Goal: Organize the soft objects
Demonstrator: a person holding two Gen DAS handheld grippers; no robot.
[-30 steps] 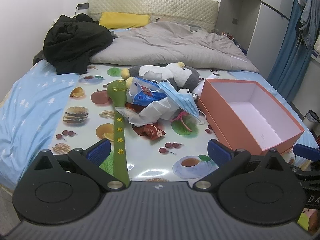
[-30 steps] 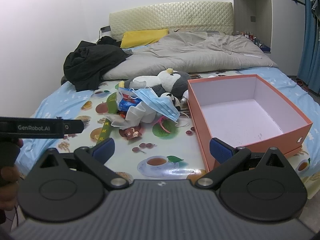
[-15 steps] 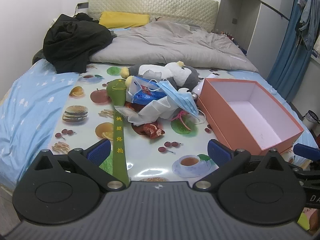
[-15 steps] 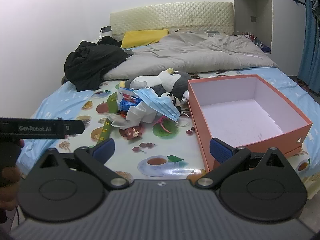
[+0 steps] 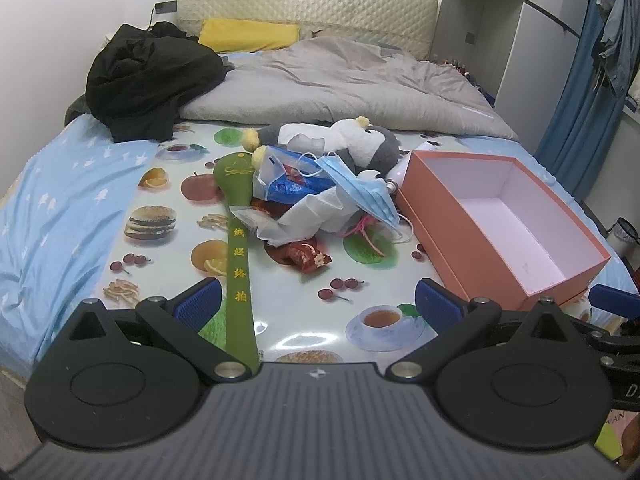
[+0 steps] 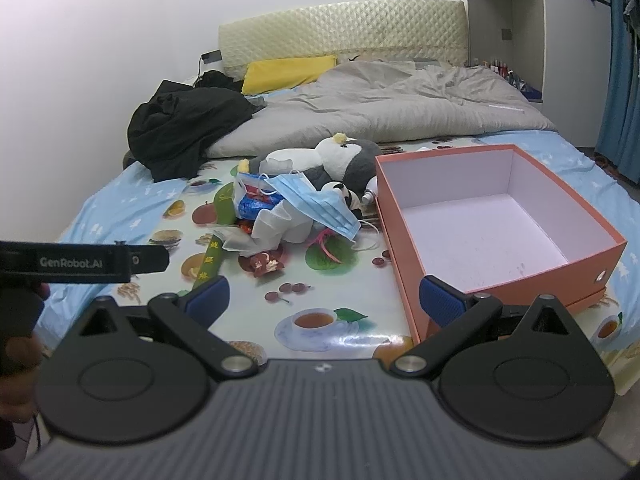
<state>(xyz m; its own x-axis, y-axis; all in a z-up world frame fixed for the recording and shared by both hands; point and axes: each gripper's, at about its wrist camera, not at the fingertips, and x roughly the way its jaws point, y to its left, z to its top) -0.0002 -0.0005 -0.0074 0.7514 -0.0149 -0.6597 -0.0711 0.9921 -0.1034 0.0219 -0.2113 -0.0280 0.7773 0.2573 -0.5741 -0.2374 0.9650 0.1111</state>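
Left tool (image 5: pixel 318 300): fingers spread wide, holding nothing.
Right tool (image 6: pixel 324 296): fingers apart, unladen.
Soft pile (image 5: pixel 320 196): plush penguin (image 5: pixel 360 144), face mask (image 5: pixel 360 192), on the bed's printed mat (image 5: pixel 160 248).
Orange box (image 6: pixel 600 248): beside the pile, to its right.

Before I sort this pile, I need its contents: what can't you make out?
- Plush penguin: lower body hidden by blue mask, both views.
- White bottle: mostly behind orange box.
- Red packet: print too small.
- Blue bag: contents hidden, label unreadable.
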